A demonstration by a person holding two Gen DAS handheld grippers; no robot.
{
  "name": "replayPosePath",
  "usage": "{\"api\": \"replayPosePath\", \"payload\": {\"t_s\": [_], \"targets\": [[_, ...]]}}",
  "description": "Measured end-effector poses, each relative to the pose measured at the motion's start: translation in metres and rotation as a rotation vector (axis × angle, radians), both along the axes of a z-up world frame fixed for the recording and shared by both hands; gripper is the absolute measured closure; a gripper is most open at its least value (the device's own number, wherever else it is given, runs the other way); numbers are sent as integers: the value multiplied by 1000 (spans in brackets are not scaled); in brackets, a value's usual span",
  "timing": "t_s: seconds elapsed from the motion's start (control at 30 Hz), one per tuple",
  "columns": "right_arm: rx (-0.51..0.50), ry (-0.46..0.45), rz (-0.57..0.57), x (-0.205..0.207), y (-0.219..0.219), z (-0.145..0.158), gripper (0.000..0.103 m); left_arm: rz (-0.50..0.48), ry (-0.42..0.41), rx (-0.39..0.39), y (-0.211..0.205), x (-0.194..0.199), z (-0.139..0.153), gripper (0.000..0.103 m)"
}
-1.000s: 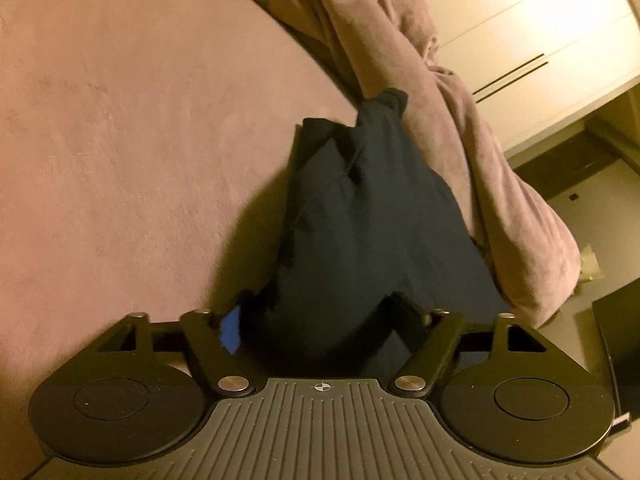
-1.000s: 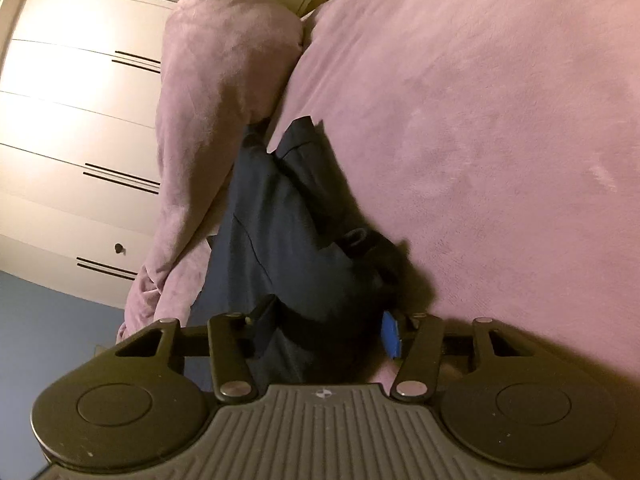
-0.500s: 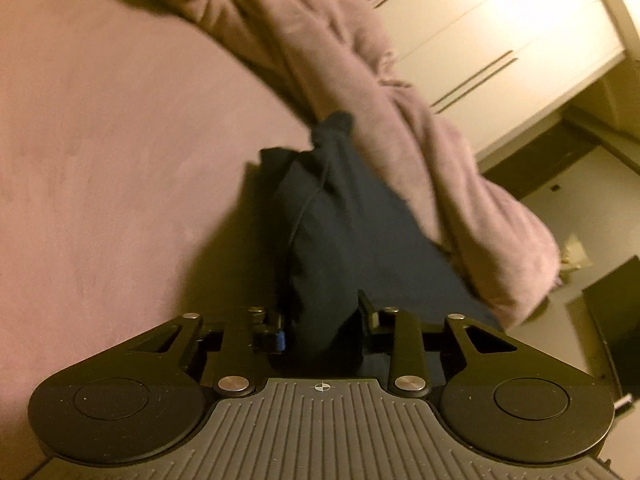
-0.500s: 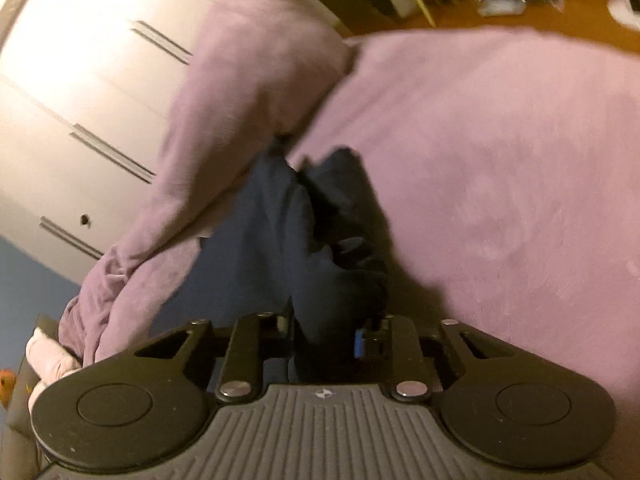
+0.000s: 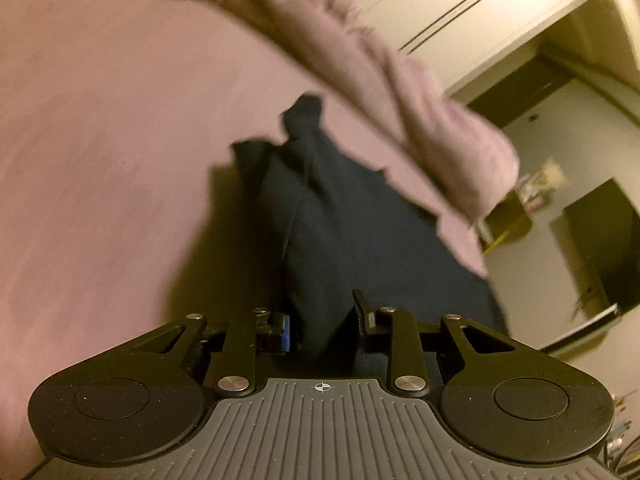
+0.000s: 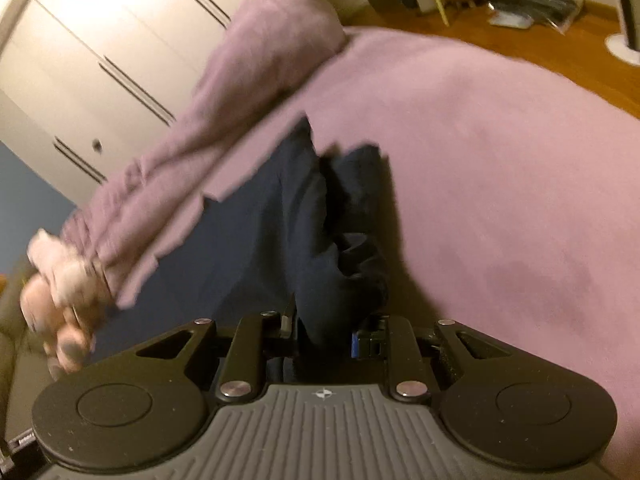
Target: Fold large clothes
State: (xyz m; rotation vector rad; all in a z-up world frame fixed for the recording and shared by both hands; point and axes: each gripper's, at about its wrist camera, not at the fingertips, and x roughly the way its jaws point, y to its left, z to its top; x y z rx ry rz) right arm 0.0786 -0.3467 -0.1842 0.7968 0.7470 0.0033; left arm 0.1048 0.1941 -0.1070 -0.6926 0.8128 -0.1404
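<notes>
Left gripper (image 5: 322,320) pinches the dark garment (image 5: 352,224) at bottom centre, jaws nearly closed w/ cloth bunched between; right gripper (image 6: 322,332) does likewise, a fold of the garment (image 6: 276,236) clamped between its fingers; the garment stretches up mid-frame across the pink bed (image 5: 104,160); a rumpled pink blanket (image 6: 224,120) lies alongside it, upper left in right view; both views blurred.

room: pink bedspread (image 6: 500,168) | white wardrobe (image 6: 100,52) (dark slit handles) | wood floor (image 6: 560,52) — warm, dim light
</notes>
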Motion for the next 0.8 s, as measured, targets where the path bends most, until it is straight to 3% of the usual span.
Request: {"api": "replayPosePath", "payload": {"t_s": [0.1, 0.13, 0.2, 0.23, 0.27, 0.33, 0.43, 0.53, 0.6, 0.67, 0.8], "targets": [[-8, 33, 29, -34, 1, -1, 72, 34, 43, 101, -5, -29, -11, 67], [-20, 40, 30, -36, -2, 3, 66, 64, 47, 100, -4, -34, -11, 67], [-36, 42, 14, -39, -12, 17, 64, 116, 30, 97, -2, -41, -2, 66], [-35, 32, 5, -39, -16, 24, 59, 149, 18, 134, -2, -45, 6, 64], [-61, 8, -16, -42, -19, 34, 48, 165, -5, 187, -4, -49, 14, 62], [-178, -38, -38, -44, -13, 53, 38, 184, -56, 304, -11, -53, 33, 54], [-322, -137, 23, -38, 12, 73, 38, 142, -124, 353, -29, -42, 48, 49], [-423, -204, 150, -13, 51, 73, 57, 69, -170, 401, -64, -18, 48, 49], [-534, -229, 214, 15, 82, 68, 63, 30, -201, 447, -94, 3, 40, 49], [-639, -240, 264, 47, 113, 55, 67, 10, -234, 455, -117, 28, 31, 49], [-716, -201, 355, 109, 152, 25, 69, 3, -255, 450, -140, 80, 3, 48]]}}
